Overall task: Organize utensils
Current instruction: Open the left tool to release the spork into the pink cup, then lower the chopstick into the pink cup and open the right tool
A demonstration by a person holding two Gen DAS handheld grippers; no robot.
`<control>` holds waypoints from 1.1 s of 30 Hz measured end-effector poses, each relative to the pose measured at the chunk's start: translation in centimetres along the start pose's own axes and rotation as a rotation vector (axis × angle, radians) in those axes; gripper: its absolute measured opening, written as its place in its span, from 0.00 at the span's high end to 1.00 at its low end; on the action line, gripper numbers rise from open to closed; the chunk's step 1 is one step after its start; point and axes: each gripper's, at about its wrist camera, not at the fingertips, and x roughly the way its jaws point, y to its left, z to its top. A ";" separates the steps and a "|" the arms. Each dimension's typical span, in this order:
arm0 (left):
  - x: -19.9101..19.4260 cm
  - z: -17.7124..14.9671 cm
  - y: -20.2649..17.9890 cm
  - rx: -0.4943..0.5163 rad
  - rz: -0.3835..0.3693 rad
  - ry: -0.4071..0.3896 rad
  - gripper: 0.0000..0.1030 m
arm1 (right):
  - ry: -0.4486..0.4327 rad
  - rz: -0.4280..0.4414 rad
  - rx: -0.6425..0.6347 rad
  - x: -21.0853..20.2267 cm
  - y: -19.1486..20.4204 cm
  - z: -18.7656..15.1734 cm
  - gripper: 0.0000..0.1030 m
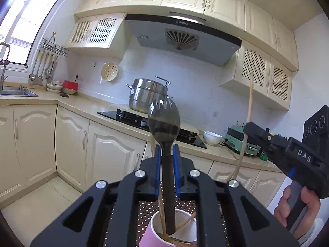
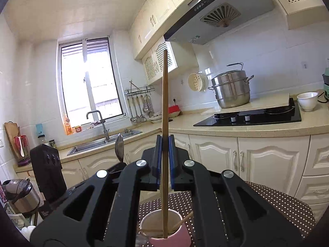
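Below both grippers sits the dotted brown surface [image 2: 267,201], and on it the pink paper cup [image 2: 176,236] that I take to be the holder for this sorting job. From largest to smallest, then: my left gripper [image 1: 167,156] has its blue pads closed tight on the dark handle of a spoon [image 1: 164,121], bowl up, the handle's lower end hanging inside the cup's mouth. My right gripper [image 2: 165,144] is likewise all but closed, pinching a single wooden chopstick [image 2: 165,94] upright, its lower tip down inside the cup near the rim. A few more chopsticks [image 2: 183,221] already lean in the cup (I cannot count them reliably). I judge I am at the dropping-in step for both pieces at once. Next I need to ease each gripper apart only once its piece is well inside the rim, since the light cup could tip if either utensil drags on its wall.
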 end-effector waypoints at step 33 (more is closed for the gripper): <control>-3.5 1.6 -3.3 0.113 0.264 0.051 0.41 | 0.137 -0.016 -0.066 0.1 1.6 -3.1 0.93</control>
